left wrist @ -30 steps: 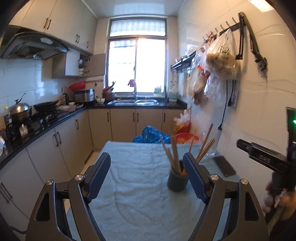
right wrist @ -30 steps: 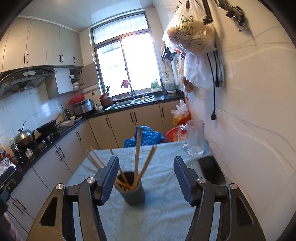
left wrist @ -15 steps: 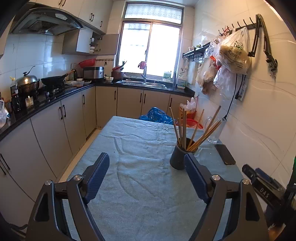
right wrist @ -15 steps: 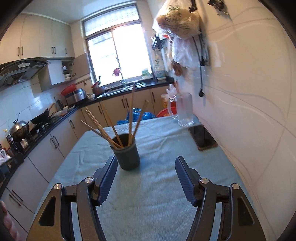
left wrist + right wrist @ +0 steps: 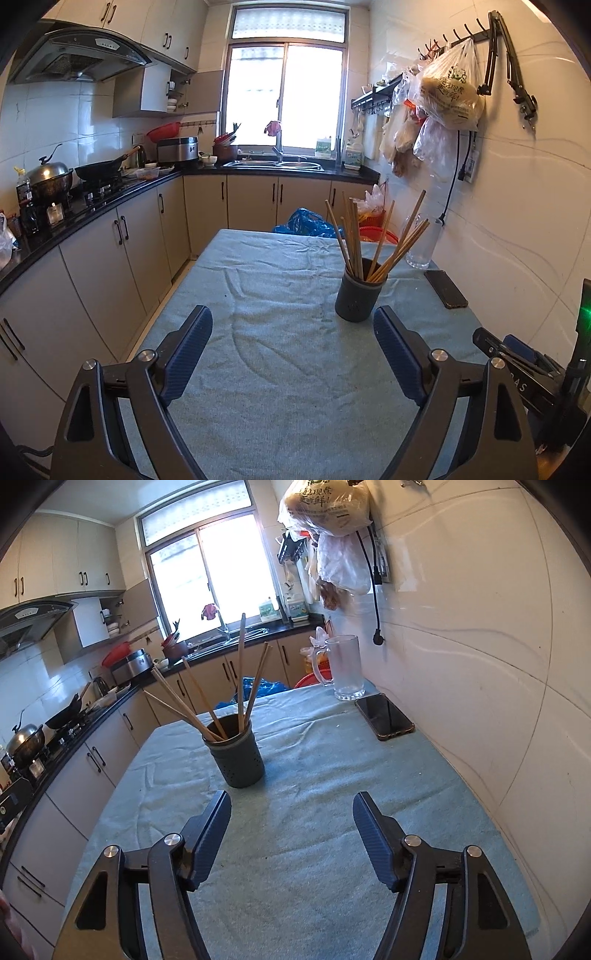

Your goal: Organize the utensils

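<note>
While both claws hang above the cloth-covered table (image 5: pixel 280 387), each stands with its two blue-padded fingers spread wide and nothing between them. Seen from the left wrist, the left claw (image 5: pixel 292 328) has bare cloth in its gap, and the dark holder (image 5: pixel 355 301) stands upright just beyond its right finger (image 5: pixel 397 356), apart from it. Wooden chopsticks (image 5: pixel 373 240) rise out of the holder and fan to both sides. From the right wrist, the right claw (image 5: pixel 291 806) is likewise held apart over bare cloth, with the holder (image 5: pixel 238 760) ahead and a little left of its left finger (image 5: pixel 208 834), not touching. The chopsticks (image 5: pixel 207 705) there lean mostly leftward, two standing nearly upright. Farther along the table, near the tiled wall, a phone (image 5: pixel 384 716) lies flat, and a glass mug (image 5: pixel 343 668) stands just behind it. At the far right edge of the left view, part of the right claw's body (image 5: pixel 517 365) shows over the table's edge.
</note>
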